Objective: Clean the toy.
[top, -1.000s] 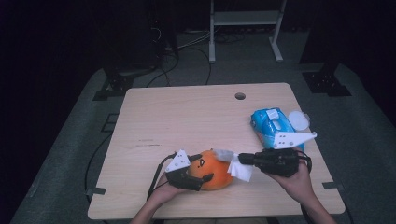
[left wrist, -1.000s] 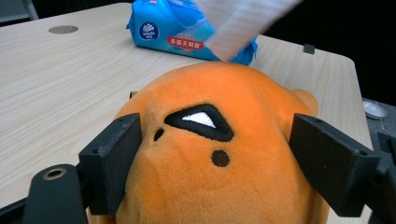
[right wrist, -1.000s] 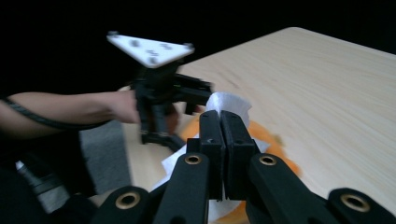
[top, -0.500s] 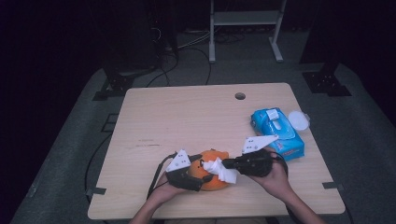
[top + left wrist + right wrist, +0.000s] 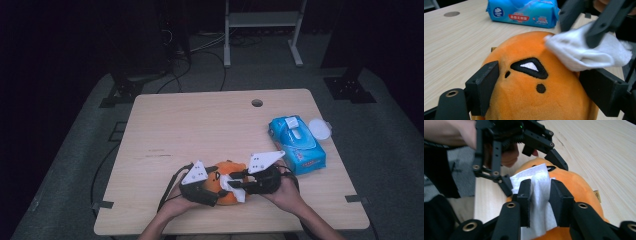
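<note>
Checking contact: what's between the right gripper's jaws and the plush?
A white wipe. In the right gripper view it sits between the right gripper jaws, which have just been opening, and lies on the orange plush. The left gripper view shows it draped on the plush too.

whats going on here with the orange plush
A person is wiping an orange plush toy near the table's front edge. The left hand-held gripper clamps the toy's sides. The right hand-held gripper, its jaws just having been opening, has a white wipe between them, laid on the toy. A blue wipes pack sits to the right.
</note>
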A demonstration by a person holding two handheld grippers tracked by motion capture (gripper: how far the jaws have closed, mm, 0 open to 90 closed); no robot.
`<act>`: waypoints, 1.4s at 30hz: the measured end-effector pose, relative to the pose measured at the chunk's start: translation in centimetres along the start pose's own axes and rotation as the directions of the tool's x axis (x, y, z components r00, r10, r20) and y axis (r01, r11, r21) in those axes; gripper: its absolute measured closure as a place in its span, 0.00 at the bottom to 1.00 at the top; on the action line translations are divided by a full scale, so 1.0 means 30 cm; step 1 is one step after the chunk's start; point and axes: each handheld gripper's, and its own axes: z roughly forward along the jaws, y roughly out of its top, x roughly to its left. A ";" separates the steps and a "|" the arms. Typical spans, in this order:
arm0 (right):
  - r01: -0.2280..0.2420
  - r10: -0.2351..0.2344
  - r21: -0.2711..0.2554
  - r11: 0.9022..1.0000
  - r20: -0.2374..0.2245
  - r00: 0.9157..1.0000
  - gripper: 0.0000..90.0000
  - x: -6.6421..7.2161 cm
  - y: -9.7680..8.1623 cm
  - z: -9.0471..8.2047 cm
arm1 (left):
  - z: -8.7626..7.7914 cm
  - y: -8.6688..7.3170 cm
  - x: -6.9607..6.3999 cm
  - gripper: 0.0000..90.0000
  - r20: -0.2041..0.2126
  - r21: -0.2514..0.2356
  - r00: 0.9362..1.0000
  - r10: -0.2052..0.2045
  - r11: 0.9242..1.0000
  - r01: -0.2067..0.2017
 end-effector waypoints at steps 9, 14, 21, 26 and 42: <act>0.006 -0.006 0.010 1.000 -0.003 1.000 0.75 -0.009 -0.028 0.028 | -0.090 0.016 0.058 0.15 0.062 0.037 0.998 -0.022 0.999 0.020; 0.049 -0.049 0.020 0.999 0.020 0.999 0.70 0.020 -0.024 0.050 | -0.049 -0.012 0.045 0.21 0.053 0.084 0.999 -0.010 0.996 0.006; 0.082 -0.086 0.070 0.994 0.053 0.995 0.80 0.055 -0.019 0.077 | -0.057 -0.007 0.047 0.23 0.052 0.097 0.999 0.011 0.995 -0.016; 0.042 -0.046 0.082 0.996 0.047 0.998 0.85 0.053 -0.020 0.065 | -0.080 0.000 0.052 0.20 0.058 0.071 0.998 0.012 0.997 -0.017; -0.053 0.044 0.071 0.996 0.124 0.991 0.88 -0.004 -0.068 -0.062 | -0.061 -0.028 0.077 0.30 0.029 0.036 1.000 -0.012 0.999 0.011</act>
